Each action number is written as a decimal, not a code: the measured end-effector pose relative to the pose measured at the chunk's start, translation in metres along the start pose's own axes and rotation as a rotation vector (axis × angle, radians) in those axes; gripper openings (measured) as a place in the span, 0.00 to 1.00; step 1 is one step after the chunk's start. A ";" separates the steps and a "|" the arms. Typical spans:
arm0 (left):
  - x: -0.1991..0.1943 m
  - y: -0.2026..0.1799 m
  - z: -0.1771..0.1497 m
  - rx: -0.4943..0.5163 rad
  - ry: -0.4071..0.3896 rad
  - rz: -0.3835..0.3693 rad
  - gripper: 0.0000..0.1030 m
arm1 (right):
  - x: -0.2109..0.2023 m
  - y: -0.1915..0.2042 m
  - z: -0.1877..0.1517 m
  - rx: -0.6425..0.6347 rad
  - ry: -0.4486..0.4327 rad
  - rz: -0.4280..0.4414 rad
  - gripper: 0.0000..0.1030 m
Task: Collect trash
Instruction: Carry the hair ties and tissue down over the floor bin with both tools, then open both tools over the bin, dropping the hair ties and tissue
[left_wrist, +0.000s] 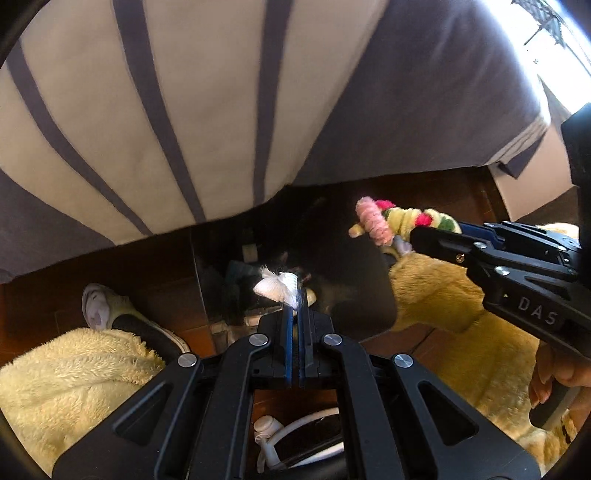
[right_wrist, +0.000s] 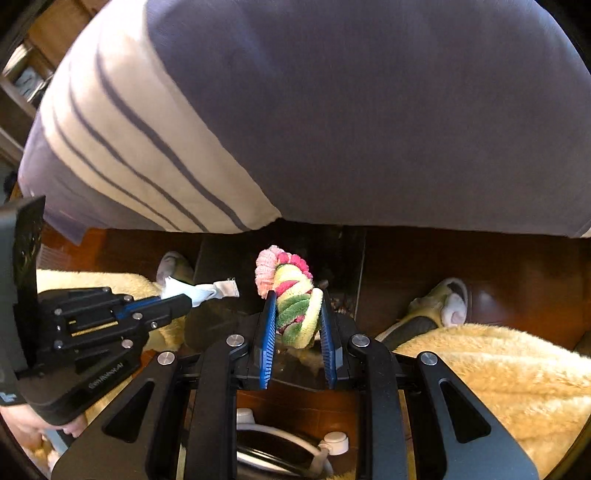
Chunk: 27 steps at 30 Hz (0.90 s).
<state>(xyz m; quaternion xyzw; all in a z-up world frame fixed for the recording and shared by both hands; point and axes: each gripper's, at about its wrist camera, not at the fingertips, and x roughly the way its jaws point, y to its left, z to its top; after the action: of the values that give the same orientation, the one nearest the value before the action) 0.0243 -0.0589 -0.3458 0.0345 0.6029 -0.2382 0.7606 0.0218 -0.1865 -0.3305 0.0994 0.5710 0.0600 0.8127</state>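
Left wrist view: we are holding the left hand-held gripper (left_wrist: 295, 314) with its blue pads pressed fully together on a small white scrap of crumpled tissue with a clear plastic wisp (left_wrist: 279, 288). The scrap is pinched only at the very fingertips, most of it sticking out beyond them. In the same view the right hand-held gripper (left_wrist: 417, 240) is reaching in from the right, carrying a twisted fuzzy roll of pink, yellow, green and red chenille (left_wrist: 388, 219).

In the right wrist view, we are seeing that roll (right_wrist: 295, 302) squeezed between the ribbed blue pads, the jaws partly closed around its width, and its pink end poking out past the tips. Both pieces are hanging in the air over the dark wooden floor (left_wrist: 424, 195), in front of the edge of a bed covered in grey-and-cream striped cloth (left_wrist: 166, 110). Below the grippers a dark container with a white hoop handle (left_wrist: 295, 432) is showing; we are judging this to be the bin, but cannot confirm it.

Risks we are noting:
- The tissue grip is shallow, so a quick swing could be enough to shake it loose onto the floor or the person's cream fleece trousers (left_wrist: 66, 380).
- The roll is soft and springy, so it may be creeping forward out of the pads.
- The two grippers are near each other, so they could knock together over a narrow opening.
- Light tissue may cling to a pad on release.
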 end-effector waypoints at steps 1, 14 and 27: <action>0.006 0.002 0.001 -0.002 0.011 0.002 0.00 | 0.004 0.000 0.000 0.003 0.004 -0.005 0.22; 0.025 0.010 0.010 -0.045 0.065 -0.003 0.15 | 0.026 -0.009 0.013 0.070 0.024 0.045 0.34; -0.008 0.013 0.011 -0.038 -0.015 0.056 0.65 | -0.012 -0.022 0.024 0.109 -0.094 0.028 0.61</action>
<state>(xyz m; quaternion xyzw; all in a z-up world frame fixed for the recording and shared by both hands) 0.0381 -0.0491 -0.3387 0.0351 0.6006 -0.2054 0.7719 0.0395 -0.2124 -0.3166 0.1545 0.5334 0.0355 0.8309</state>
